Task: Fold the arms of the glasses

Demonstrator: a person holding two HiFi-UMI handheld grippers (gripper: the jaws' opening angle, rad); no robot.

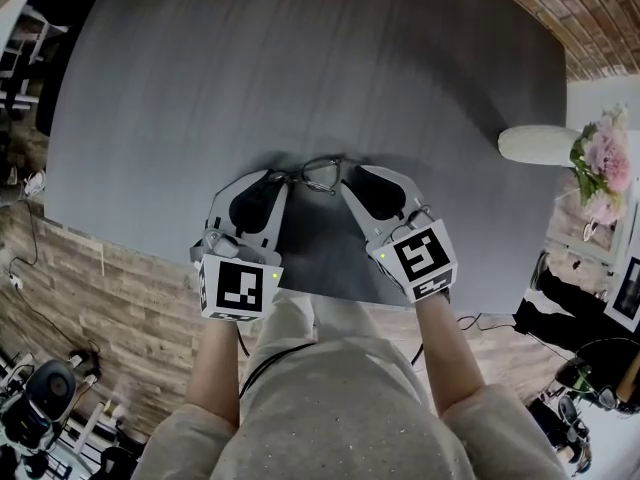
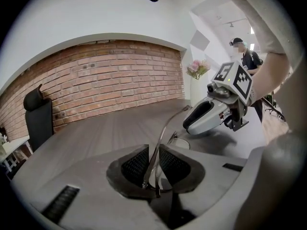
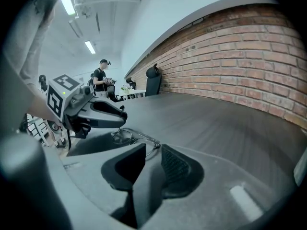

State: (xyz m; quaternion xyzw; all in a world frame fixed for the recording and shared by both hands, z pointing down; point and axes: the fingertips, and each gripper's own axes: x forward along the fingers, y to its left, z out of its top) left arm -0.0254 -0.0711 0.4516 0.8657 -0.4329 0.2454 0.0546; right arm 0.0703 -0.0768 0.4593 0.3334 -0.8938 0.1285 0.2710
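At the grey table's (image 1: 300,88) near edge, my left gripper (image 1: 284,180) clamps one end of the glasses (image 1: 322,173), with one arm sticking up between its jaws. My right gripper (image 1: 347,176) sits open-jawed at the frame's other end.

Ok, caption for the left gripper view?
Left gripper pinches the glasses, one arm sticking up, right gripper facing it across the grey table.

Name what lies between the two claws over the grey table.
The glasses lie between the left claw and right claw, clearest in the head view; the left gripper view shows one arm inside the left claw's jaws.
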